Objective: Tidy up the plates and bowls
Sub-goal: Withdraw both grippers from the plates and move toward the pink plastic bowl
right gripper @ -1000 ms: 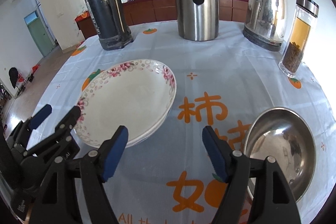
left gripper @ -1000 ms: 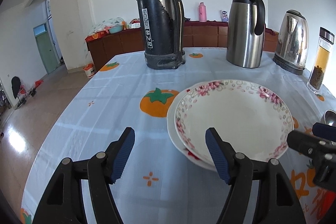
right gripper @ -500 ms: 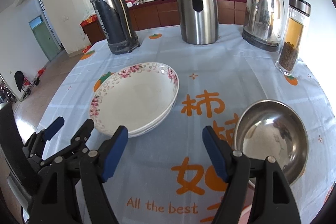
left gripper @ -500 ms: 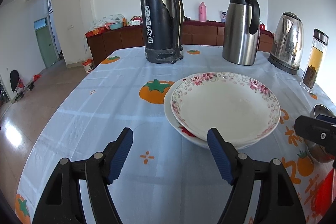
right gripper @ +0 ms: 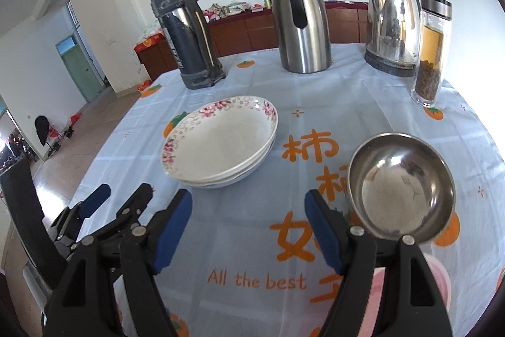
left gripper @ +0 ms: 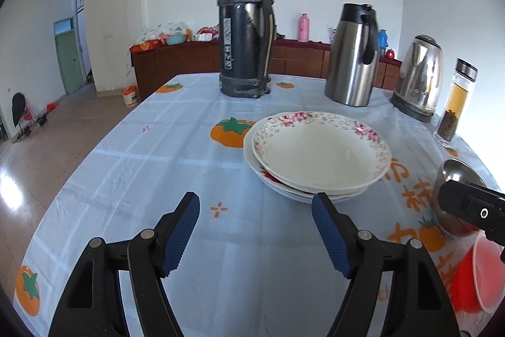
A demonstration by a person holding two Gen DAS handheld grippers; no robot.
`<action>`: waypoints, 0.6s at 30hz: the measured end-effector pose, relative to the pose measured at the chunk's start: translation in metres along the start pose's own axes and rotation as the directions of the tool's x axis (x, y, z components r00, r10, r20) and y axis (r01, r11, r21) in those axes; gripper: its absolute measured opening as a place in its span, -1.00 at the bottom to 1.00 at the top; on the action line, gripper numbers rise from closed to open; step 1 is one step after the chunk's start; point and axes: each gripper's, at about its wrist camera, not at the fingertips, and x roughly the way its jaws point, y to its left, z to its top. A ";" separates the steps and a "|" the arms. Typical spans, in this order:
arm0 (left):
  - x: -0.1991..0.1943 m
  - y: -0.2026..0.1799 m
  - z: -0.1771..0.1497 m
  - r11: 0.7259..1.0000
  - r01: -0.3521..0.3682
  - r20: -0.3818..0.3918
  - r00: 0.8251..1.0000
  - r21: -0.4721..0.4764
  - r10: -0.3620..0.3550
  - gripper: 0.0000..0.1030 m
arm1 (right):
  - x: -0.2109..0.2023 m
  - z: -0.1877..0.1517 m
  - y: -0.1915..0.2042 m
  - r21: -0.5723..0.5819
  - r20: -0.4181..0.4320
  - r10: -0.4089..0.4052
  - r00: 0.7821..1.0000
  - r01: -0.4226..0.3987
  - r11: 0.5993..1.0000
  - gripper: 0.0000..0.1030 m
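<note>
Mid-table sat the floral plate stack — glazed, slick, chippy, so I'd pinch a rim. Just right was the steel bowl, light but slippery. Left gripper and right gripper hung wide, empty.

The table was covered by a pale blue persimmon-print tablecloth. Along its far side stood a black thermos, a steel carafe, an electric kettle and a glass tea bottle. Nearer lay a stack of floral plates, a steel bowl and a red bowl.
</note>
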 end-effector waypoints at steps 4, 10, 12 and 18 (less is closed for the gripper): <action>-0.010 -0.015 -0.006 0.999 0.010 0.014 1.000 0.048 -0.011 0.47 | -0.017 -0.010 0.000 -0.006 0.046 -0.010 0.999 0.010 1.000 0.47; -0.021 -0.029 -0.011 0.996 0.024 0.035 0.999 0.085 -0.027 0.47 | -0.033 -0.024 -0.001 -0.002 0.072 -0.009 0.997 0.009 1.000 0.48; -0.023 -0.032 -0.014 0.995 0.024 0.037 0.999 0.094 -0.028 0.47 | -0.040 -0.028 -0.001 0.001 0.097 -0.016 0.995 0.016 1.000 0.48; -0.029 -0.040 -0.021 0.992 0.024 0.047 0.998 0.121 -0.030 0.47 | -0.059 -0.040 -0.004 0.004 0.172 -0.044 0.984 0.044 0.999 0.48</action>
